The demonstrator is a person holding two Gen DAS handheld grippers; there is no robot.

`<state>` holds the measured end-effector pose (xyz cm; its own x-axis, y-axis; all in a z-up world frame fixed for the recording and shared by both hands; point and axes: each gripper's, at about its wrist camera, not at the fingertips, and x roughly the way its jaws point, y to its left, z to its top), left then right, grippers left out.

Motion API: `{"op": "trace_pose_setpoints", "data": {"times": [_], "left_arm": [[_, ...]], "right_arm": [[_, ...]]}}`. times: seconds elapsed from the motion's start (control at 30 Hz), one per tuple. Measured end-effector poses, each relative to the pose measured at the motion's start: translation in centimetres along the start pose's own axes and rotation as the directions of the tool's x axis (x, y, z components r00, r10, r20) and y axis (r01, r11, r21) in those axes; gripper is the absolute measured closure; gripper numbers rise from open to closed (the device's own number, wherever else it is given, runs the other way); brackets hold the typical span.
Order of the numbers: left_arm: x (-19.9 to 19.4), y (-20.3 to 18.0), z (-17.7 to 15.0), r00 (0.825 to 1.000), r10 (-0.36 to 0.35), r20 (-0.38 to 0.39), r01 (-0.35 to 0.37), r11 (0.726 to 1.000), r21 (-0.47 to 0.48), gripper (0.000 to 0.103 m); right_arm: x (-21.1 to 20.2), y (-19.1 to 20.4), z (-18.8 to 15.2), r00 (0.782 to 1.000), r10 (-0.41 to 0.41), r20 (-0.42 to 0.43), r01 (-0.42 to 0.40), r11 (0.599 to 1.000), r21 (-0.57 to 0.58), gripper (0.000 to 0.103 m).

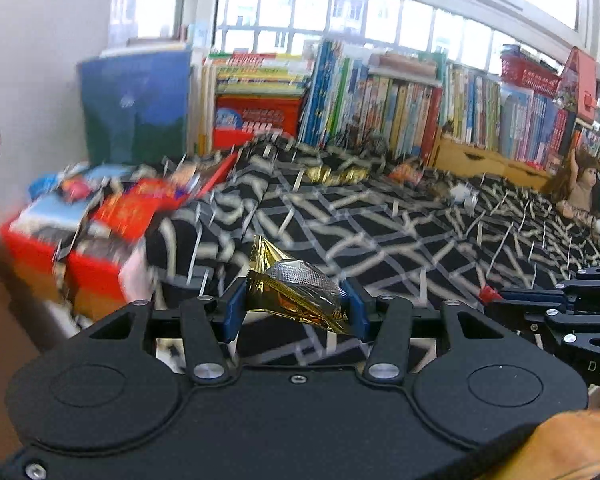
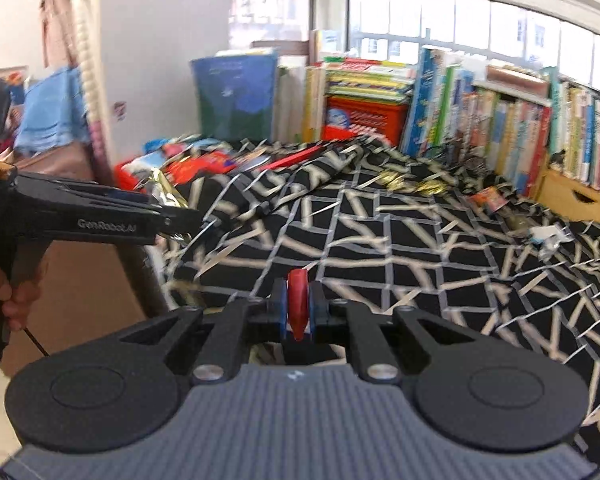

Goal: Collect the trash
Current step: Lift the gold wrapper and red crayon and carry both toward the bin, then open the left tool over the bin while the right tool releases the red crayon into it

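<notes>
Wrappers (image 2: 410, 184) are lying on the patterned blanket (image 2: 380, 240), books (image 2: 500, 128) are standing behind the blanket, and a box (image 1: 60, 256) is sitting at its left

White lettering "GenRobot.AI" runs along the black side of the left gripper (image 2: 172, 216) in the right wrist view. In the left wrist view, the letters "DAS" stand on the right gripper (image 1: 496, 294) at the frame's right edge. Book spines are too blurred to read.
</notes>
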<state>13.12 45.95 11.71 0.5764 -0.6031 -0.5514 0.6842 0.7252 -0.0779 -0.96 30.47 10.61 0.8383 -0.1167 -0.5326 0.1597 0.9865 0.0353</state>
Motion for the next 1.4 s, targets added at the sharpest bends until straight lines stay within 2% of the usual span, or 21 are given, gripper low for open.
{"op": "trace_pose_setpoints", "data": {"times": [0.13,0.33,0.5,0.57,0.63,0.67,0.7,0.77,0.83,0.93,1.07,1.17,1.4], "left_arm": [[-1.0,1.1,-3.4,0.998,0.016,-0.065,-0.017,1.0,-0.019,0.055],[-1.4,2.5,-8.1,0.982,0.026,-0.188,-0.035,0.998,-0.042,0.055],[-1.0,2.8,-10.5,0.976,0.016,-0.216,-0.031,0.997,-0.07,0.055],[-0.5,2.6,-10.7,0.975,0.026,-0.222,-0.04,0.998,-0.058,0.054],[0.0,2.7,-11.0,0.974,0.028,-0.225,-0.044,0.997,-0.068,0.049],[0.3,2.9,-11.0,0.972,0.025,-0.233,-0.045,0.996,-0.078,0.039],[0.7,3.0,-11.0,0.968,0.031,-0.249,-0.054,0.995,-0.084,0.022],[1.0,3.2,-10.6,0.966,0.073,-0.248,-0.097,0.992,-0.084,0.015],[0.7,3.6,-10.3,0.97,0.088,-0.226,-0.113,0.989,-0.1,0.015],[0.2,4.5,-9.7,0.975,0.07,-0.212,-0.102,0.984,-0.146,0.013],[-0.7,5.3,-9.0,0.973,0.105,-0.206,-0.138,0.979,-0.153,0.012],[-1.6,6.2,-8.6,0.975,0.097,-0.201,-0.136,0.972,-0.191,0.011],[-3.3,7.4,-8.1,0.976,0.119,-0.185,-0.155,0.968,-0.199,0.011]], "right_arm": [[0.2,2.2,-1.5,0.999,0.032,-0.04,-0.033,0.999,-0.015,0.09],[0.0,4.3,-3.0,0.995,0.065,-0.076,-0.067,0.997,-0.024,0.09],[-0.1,5.5,-4.1,0.99,0.1,-0.096,-0.105,0.993,-0.048,0.09],[0.2,5.8,-4.5,0.989,0.101,-0.105,-0.107,0.993,-0.046,0.09],[0.5,6.1,-4.8,0.989,0.099,-0.109,-0.104,0.994,-0.044,0.09],[0.6,6.2,-4.9,0.989,0.096,-0.111,-0.101,0.994,-0.044,0.09],[0.7,6.3,-5.0,0.989,0.093,-0.114,-0.098,0.994,-0.041,0.09],[1.0,6.2,-5.2,0.988,0.095,-0.119,-0.1,0.995,-0.029,0.089],[1.2,6.2,-5.1,0.987,0.096,-0.127,-0.1,0.995,-0.024,0.09],[1.6,6.3,-4.9,0.987,0.089,-0.132,-0.095,0.995,-0.034,0.09],[1.9,6.4,-4.2,0.987,0.095,-0.127,-0.101,0.994,-0.04,0.089],[2.5,6.6,-3.9,0.988,0.091,-0.126,-0.1,0.993,-0.06,0.09],[5.6,7.0,-4.0,0.978,0.111,-0.179,-0.122,0.991,-0.053,0.089]]}}
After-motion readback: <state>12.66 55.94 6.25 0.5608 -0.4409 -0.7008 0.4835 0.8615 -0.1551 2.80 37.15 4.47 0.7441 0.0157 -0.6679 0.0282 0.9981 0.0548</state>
